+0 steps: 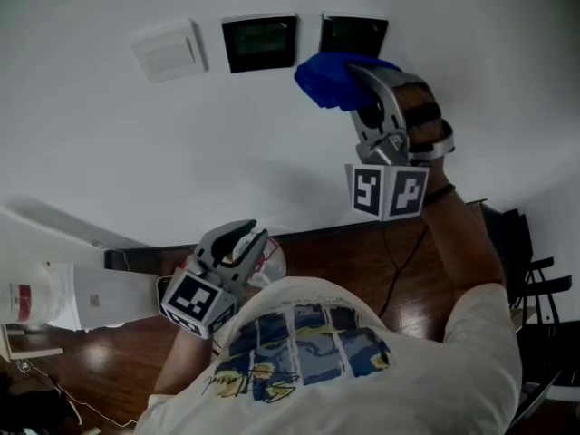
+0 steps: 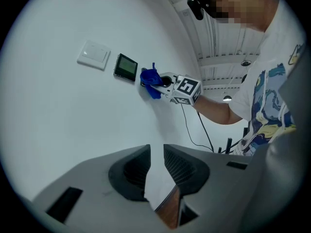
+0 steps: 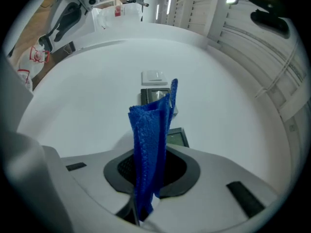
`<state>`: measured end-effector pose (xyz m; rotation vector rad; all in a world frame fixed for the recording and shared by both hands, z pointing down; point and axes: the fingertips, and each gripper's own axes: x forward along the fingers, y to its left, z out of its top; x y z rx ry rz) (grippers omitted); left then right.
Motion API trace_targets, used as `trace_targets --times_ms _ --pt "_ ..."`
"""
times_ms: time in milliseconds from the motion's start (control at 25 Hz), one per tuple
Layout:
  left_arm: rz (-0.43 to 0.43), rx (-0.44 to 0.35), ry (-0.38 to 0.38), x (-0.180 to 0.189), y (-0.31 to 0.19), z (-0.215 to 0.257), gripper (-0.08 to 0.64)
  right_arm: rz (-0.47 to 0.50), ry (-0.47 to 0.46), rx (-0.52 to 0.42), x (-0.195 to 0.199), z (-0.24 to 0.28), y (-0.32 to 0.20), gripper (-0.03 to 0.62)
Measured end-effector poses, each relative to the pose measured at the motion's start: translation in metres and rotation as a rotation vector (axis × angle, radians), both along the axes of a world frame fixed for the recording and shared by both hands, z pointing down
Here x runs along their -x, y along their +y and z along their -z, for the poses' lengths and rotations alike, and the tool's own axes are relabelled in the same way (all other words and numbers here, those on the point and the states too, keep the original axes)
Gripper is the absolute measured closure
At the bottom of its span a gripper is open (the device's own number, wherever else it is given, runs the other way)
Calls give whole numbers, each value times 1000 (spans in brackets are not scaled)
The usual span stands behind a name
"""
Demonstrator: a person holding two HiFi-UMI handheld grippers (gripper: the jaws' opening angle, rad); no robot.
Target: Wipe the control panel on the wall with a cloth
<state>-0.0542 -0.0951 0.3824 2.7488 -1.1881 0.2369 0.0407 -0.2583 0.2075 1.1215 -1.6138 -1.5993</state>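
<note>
Wall fills most of what I see, and I read it from my left across. My left claw [image 1: 246, 236] [image 2: 156, 152] hangs low, well below the wall fittings and just ahead of the person's white printed shirt [image 1: 362, 333]. Its jaws stand a narrow gap apart with nothing between them. Only pale wall and a strip of wooden floor [image 1: 362, 261] show through the gap.

High above that claw and a little to its left is a white switch plate [image 1: 166, 51] [image 2: 94, 55] [image 3: 154, 76]. Just right of the plate sits a dark-screened control panel [image 1: 260, 42] [image 2: 126, 67] [image 3: 153, 95], and just right of that is a second dark panel [image 1: 353, 34] [image 3: 177, 137].

The blue cloth [image 1: 326, 78] [image 2: 150, 79] [image 3: 150, 140] sticks out ahead of my right claw [image 1: 355, 84] [image 2: 163, 81] [image 3: 146, 178]. That claw's jaws are pinched on the cloth's lower end, and the folded cloth rises straight out from between them. In the head view the cloth covers the bottom edge of the second panel, directly beyond the claw's tips. In the right gripper view that panel shows just right of the cloth, close to the jaws. The first panel and the switch plate lie farther ahead of the claw, partly behind the cloth's top.

From the left gripper view the cloth seems to sit against the wall just right of the first panel, though I cannot tell how firmly it presses. The marker cube [image 1: 388, 191] sits behind the right claw, toward the wrist.
</note>
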Motion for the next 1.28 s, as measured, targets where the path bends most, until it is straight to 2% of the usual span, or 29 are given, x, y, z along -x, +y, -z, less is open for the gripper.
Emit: trace_targets --times_ms 280,440,600,760,960,1120,1280 --pt "17 4 -3 -15 0 1 497 11 26 92 1 -60 -13 517" --pt "24 -3 -14 -17 1 2 497 22 34 105 2 -73 -18 515" --pt "37 0 0 -15 2 2 497 46 4 87 2 -50 2 517" --pt "32 4 4 -12 2 2 497 78 -43 -9 3 7 29 517" --pt "1 -7 5 -17 4 3 497 27 -67 -112 -5 63 15 517" --pt "-2 1 4 -12 6 0 497 2 -57 -110 -7 65 0 516" --pt "1 13 2 -8 7 -2 497 4 -45 -70 -6 41 -3 515"
